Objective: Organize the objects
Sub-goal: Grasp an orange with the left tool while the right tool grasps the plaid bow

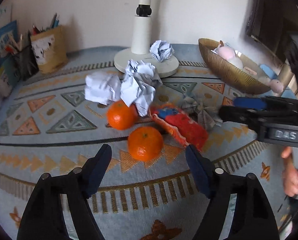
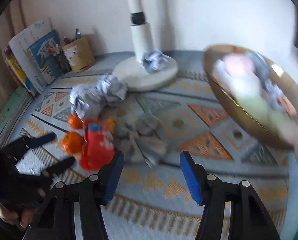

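While both jaws gape empty: red sock (image 1: 179, 128), long axis slanting toward left gripper (image 1: 149, 154).

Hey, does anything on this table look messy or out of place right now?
Yes. Three crumpled paper balls litter the table, one on the lamp base. Two oranges, a red cloth and a plaid cloth lie loose on the tablecloth instead of in the gold bowl.

Orange mandarins (image 1: 145, 143), gold bowl (image 1: 226, 71), blue-padded tongs (image 2: 151, 166).
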Demonstrator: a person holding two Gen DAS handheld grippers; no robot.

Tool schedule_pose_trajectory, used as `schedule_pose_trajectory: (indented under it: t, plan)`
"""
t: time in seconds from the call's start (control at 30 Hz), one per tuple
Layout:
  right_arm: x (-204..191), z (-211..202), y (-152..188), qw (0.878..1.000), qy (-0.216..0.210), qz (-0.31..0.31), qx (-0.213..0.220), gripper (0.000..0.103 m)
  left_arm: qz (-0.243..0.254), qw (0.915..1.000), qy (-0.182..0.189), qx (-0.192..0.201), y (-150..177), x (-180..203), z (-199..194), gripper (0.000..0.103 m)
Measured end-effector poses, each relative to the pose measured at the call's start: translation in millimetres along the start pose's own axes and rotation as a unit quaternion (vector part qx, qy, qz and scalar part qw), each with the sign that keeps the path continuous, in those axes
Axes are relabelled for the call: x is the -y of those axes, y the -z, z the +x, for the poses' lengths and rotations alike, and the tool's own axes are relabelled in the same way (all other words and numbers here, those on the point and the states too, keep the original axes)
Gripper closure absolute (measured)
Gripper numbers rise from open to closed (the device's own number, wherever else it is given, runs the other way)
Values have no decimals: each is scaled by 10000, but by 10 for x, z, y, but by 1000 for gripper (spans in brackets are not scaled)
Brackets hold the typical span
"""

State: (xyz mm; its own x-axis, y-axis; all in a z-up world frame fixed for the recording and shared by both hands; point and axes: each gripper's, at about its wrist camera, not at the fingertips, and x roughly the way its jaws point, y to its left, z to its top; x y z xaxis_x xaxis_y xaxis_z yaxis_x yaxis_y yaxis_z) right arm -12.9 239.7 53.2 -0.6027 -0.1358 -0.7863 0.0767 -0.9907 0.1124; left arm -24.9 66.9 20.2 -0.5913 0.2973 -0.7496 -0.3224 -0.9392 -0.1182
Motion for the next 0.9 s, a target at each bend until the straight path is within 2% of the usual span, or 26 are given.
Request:
schedule_pose_trajectory:
  t: [0.17,0.27,0.33,0.37,0.4,0.43,0.53,0.6,0.73,0.83,0.9]
  plan:
    - [-182,292,-125,9991,310,-275,-57,56,-149,9998,138,-28,-73,-20,50,28]
    - [-204,470,-114,9981,526,-285,-142,57,37,10000,53,-75,-98,37,106,32]
    - [-212,506,-80,9979,563,-315,-65,59,77,9998,24,-176,-89,58,158,52]
    - [-247,502,-63,9971,633,-427,-13,67,79,9997,43,-216,-79,56,174,55]
    - [-282,488,-51,9967,612,-530,26,73,91,9997,91,-208,-71,60,168,66]
    - [-303,483,-39,9964,620,-573,40,81,106,9997,130,-174,-66,75,155,68]
    - [-352,458,-13,9948,751,-679,147,84,178,9998,-48,-111,-29,110,110,69]
    - [-305,333,-8,9962,543,-562,373,84,125,9999,-19,-30,21,128,32,69]
    - [-183,3,26,9965,430,-397,603,84,-128,9997,3,200,129,162,-188,69]
    - [-109,-307,227,9974,81,-315,637,84,-378,9988,7,303,250,163,-337,69]
    - [-57,-438,454,9983,-7,-289,497,84,-463,9985,-3,304,319,192,-380,68]
